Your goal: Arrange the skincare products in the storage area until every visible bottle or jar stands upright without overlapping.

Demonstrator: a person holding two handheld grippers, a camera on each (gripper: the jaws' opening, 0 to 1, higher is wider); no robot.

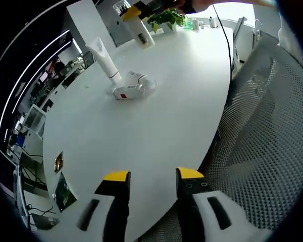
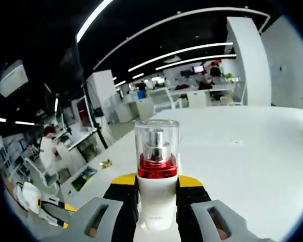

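A white tube (image 1: 105, 58) stands on its cap at the far left of the white table (image 1: 156, 131). Beside it a white bottle with a red label (image 1: 131, 88) lies on its side. At the table's near edge my left gripper (image 1: 152, 177) is open, nothing between its yellow-tipped fingers. My right gripper (image 2: 156, 184) is shut on a white bottle with a red collar and clear cap (image 2: 156, 166), its cap pointing away from the camera. In the left gripper view that held bottle (image 1: 143, 31) shows at the table's far end, below the right gripper (image 1: 132, 12).
A grey mesh chair (image 1: 272, 131) presses against the table's right edge. A green plant (image 1: 166, 18) and small bottles stand at the far end. A small gold object (image 1: 58, 161) and a green card (image 1: 65, 192) lie near the left edge. Office desks and people sit beyond.
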